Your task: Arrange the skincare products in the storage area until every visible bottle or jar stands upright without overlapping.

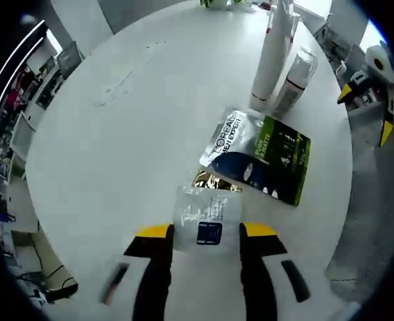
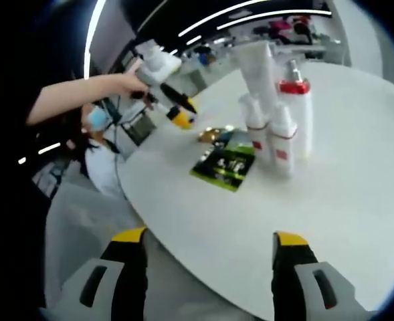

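Between my left gripper's (image 1: 207, 234) jaws sits a clear sachet (image 1: 205, 214) with a blue label, clamped at its sides above the white round table (image 1: 116, 134). Just beyond it lie a gold packet (image 1: 213, 180) and a green and silver pouch (image 1: 260, 154), flat and overlapping. Further off, several bottles (image 1: 277, 60) stand upright, close together. My right gripper (image 2: 210, 264) hangs open and empty near the table's edge. I judge the bottles done; the flat packets remain to be separated.
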Tool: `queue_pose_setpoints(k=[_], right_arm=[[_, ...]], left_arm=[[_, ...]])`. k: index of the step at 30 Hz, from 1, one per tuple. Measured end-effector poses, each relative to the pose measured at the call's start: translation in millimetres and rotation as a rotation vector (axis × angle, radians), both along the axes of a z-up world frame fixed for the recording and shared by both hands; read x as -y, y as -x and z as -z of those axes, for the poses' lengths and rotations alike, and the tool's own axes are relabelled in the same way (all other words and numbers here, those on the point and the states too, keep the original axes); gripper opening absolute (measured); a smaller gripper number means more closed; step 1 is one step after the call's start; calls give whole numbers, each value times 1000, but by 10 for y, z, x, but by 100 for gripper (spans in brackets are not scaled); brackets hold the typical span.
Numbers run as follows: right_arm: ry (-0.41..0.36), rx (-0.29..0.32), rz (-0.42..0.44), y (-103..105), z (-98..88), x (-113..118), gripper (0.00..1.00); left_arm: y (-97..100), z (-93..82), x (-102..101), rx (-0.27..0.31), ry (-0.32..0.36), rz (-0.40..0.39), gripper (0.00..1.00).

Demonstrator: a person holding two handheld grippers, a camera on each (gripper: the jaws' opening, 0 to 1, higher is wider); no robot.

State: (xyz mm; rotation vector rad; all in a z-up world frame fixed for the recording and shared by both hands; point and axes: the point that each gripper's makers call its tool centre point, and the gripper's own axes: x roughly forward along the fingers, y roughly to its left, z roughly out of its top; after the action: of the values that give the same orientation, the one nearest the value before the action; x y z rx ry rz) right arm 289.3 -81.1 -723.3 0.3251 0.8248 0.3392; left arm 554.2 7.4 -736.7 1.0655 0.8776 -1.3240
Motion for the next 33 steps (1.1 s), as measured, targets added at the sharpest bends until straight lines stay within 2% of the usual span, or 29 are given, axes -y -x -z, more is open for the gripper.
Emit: queue_pose_setpoints(k=[5, 12, 17, 22, 27, 33], right_arm=[[11, 1, -8, -3, 5, -5, 78], [23, 2, -7, -5, 9, 3, 78], [27, 3, -8, -7, 7, 2, 78], [31, 1, -5, -1, 15, 10, 78], [32, -7, -7, 4, 28, 11, 78], [31, -11, -8, 7, 35, 7, 79]], left_arm=[[163, 38, -60, -17, 3, 40, 45], [386, 99, -92, -39, 18, 140, 45], [524, 201, -152, -40, -27, 238, 45], [644, 313, -150, -62, -23, 258, 45], [684, 400, -168, -61, -37, 309, 46], [685, 477, -176, -76, -33, 296, 46]])
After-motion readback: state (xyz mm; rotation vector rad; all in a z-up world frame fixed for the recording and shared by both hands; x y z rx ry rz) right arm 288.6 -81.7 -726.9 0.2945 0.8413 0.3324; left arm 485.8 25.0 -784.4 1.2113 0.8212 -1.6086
